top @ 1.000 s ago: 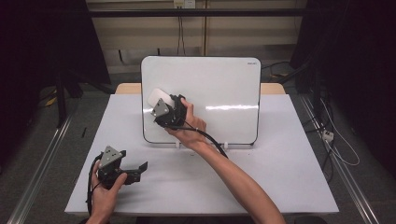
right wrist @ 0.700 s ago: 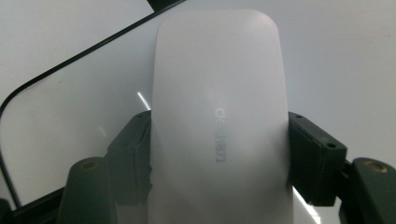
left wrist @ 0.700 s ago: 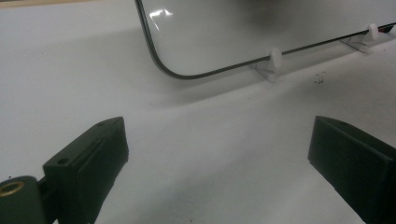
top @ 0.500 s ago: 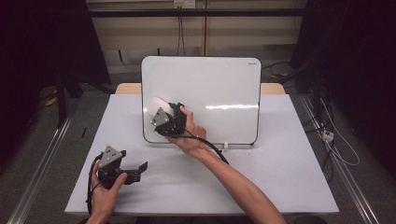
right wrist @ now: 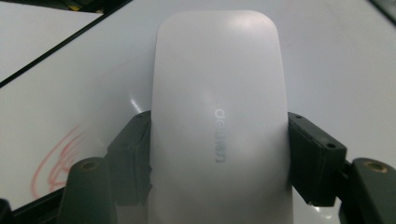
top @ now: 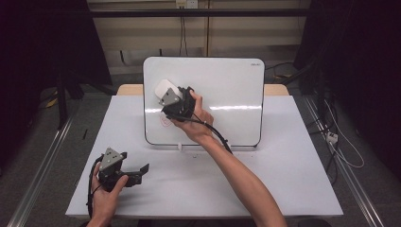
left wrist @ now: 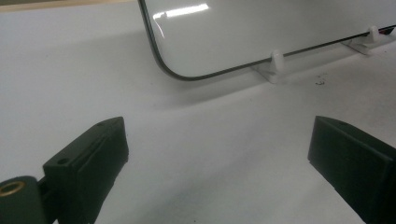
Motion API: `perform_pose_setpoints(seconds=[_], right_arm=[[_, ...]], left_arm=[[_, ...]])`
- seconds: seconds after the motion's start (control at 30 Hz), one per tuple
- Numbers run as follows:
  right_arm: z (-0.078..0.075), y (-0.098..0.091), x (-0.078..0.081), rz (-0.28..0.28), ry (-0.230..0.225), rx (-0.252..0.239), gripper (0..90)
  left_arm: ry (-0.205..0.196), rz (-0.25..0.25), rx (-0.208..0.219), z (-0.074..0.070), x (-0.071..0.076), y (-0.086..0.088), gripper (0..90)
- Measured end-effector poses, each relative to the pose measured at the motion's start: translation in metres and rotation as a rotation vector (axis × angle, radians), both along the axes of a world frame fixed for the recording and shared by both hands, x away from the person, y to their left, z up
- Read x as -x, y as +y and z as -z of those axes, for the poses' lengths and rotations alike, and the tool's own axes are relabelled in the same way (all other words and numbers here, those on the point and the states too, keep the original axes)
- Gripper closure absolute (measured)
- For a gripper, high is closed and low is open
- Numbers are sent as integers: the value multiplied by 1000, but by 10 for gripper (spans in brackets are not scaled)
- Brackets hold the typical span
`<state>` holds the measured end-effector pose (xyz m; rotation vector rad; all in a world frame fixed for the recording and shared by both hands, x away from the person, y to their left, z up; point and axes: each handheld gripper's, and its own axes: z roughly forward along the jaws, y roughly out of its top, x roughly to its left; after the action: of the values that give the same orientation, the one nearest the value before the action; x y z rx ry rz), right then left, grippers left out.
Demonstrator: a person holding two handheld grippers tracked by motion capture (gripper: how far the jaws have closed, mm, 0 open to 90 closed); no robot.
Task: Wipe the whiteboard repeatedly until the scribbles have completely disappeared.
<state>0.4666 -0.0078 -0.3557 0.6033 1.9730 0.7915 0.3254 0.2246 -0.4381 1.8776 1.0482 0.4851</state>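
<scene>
On the white desk (top: pixel 265 189) stands a whiteboard (top: pixel 227 90), against whose upper left the right tool (top: pixel 166 93) presses the white eraser (right wrist: pixel 219 121) it grips, red scribble (top: pixel 166 122) just below it; left tool (top: pixel 142 170) idle, open.

We saw a table (top: pixel 283 184) covered with a plain white sheet, its wooden top showing as a thin strip at the far edge. A whiteboard (top: pixel 227 90) stood upright on it toward the back, propped on small white feet (left wrist: pixel 275 63) that rested directly on the sheet. Near one foot we noticed a tiny dark mark (left wrist: pixel 320 83) on the covering. The floor (top: pixel 42 142) around the table was grey.
</scene>
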Motion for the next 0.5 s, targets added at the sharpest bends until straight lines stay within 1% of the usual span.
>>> perform_pose_setpoints(seconds=[0.03, 0.07, 0.1, 0.17, 0.2, 0.23, 0.27, 0.3, 0.37, 0.5], right_arm=[[-4, -2, -3, 1, 4, 6, 314], [-5, -2, -5, 7, -1, -2, 314], [-7, -1, -6, 13, 4, -8, 314], [-6, 0, -5, 20, -4, 1, 314], [-6, -1, -4, 13, -9, 18, 314], [-5, 0, -3, 20, -13, 4, 314], [-4, 1, -2, 24, -13, 1, 314], [-3, 1, -1, 22, -4, 9, 314], [1, 3, 2, 7, 5, 40, 314], [12, 8, 11, -16, 12, 61, 314]], left_arm=[[0, -1, 1, 0, 0, 0, 48], [1, -3, 3, 0, 0, 0, 48], [2, -4, 4, 0, 0, 0, 48], [3, -7, 5, 0, 0, 0, 48], [3, -6, 7, 1, 0, 0, 48], [3, -3, 5, 1, -1, 0, 48], [3, -2, 2, 1, 0, -1, 48], [2, 0, 1, 0, 0, -1, 48], [2, -2, -1, 0, 0, -1, 48], [8, -6, -3, 1, 0, -1, 48]])
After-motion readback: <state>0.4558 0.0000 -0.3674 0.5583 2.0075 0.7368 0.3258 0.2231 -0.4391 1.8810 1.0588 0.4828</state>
